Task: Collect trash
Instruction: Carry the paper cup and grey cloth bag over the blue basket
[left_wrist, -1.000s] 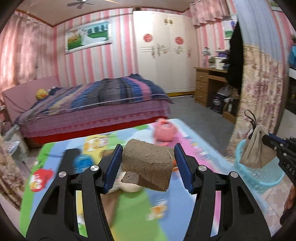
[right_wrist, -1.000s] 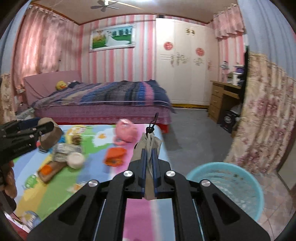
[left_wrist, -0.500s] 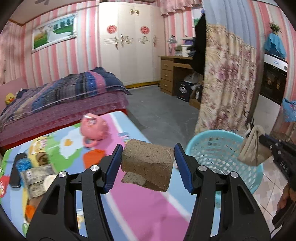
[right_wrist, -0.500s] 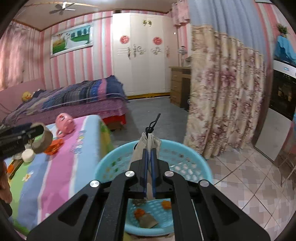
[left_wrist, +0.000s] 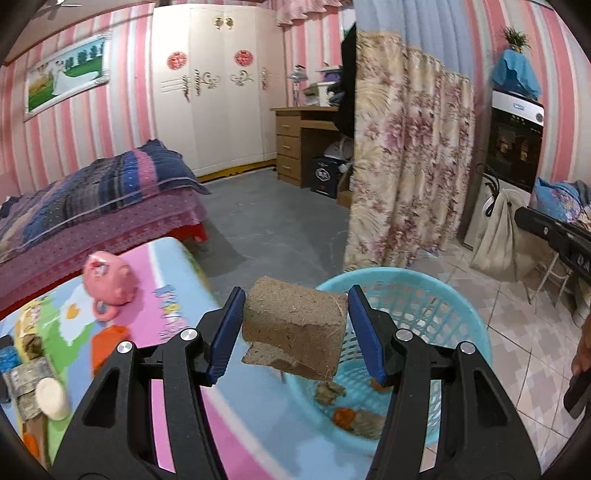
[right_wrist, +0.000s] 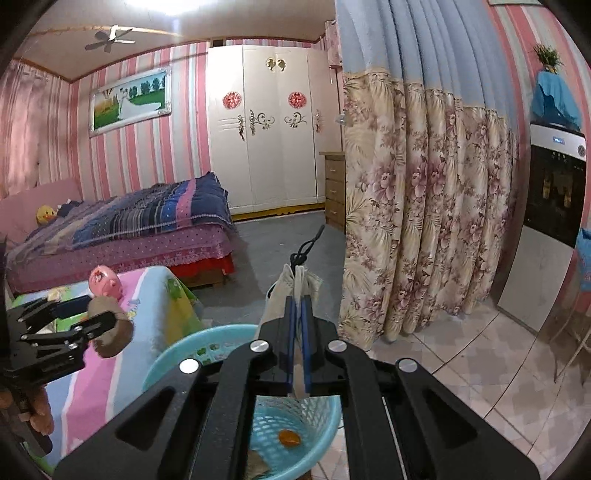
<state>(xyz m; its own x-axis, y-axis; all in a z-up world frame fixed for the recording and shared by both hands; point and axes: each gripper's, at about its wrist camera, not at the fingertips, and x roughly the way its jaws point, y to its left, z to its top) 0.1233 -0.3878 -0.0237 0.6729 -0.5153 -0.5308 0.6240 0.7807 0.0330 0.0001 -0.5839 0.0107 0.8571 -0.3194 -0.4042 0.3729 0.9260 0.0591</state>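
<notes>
My left gripper (left_wrist: 295, 332) is shut on a brown fibrous block (left_wrist: 295, 325), held just over the near rim of a turquoise plastic basket (left_wrist: 461, 306) on the floor. The right wrist view shows that block (right_wrist: 110, 332) at the left, beside the basket (right_wrist: 173, 354). My right gripper (right_wrist: 299, 306) is shut on a beige cloth pouch (right_wrist: 295, 280) with a black drawstring, hanging above the basket. In the left wrist view the pouch (left_wrist: 498, 229) dangles at the right, past the basket's far side. Some scraps lie in the basket's bottom.
A table with a colourful mat (left_wrist: 177, 295) stands left of the basket, carrying a pink pig toy (left_wrist: 109, 277), an orange wrapper (left_wrist: 107, 347) and a white disc (left_wrist: 51, 398). A floral curtain (left_wrist: 406, 166) hangs behind the basket. A bed (right_wrist: 129, 229) lies further back.
Both grippers have swung right from over the table to the basket, each keeping its hold. The basket now sits close under both.
</notes>
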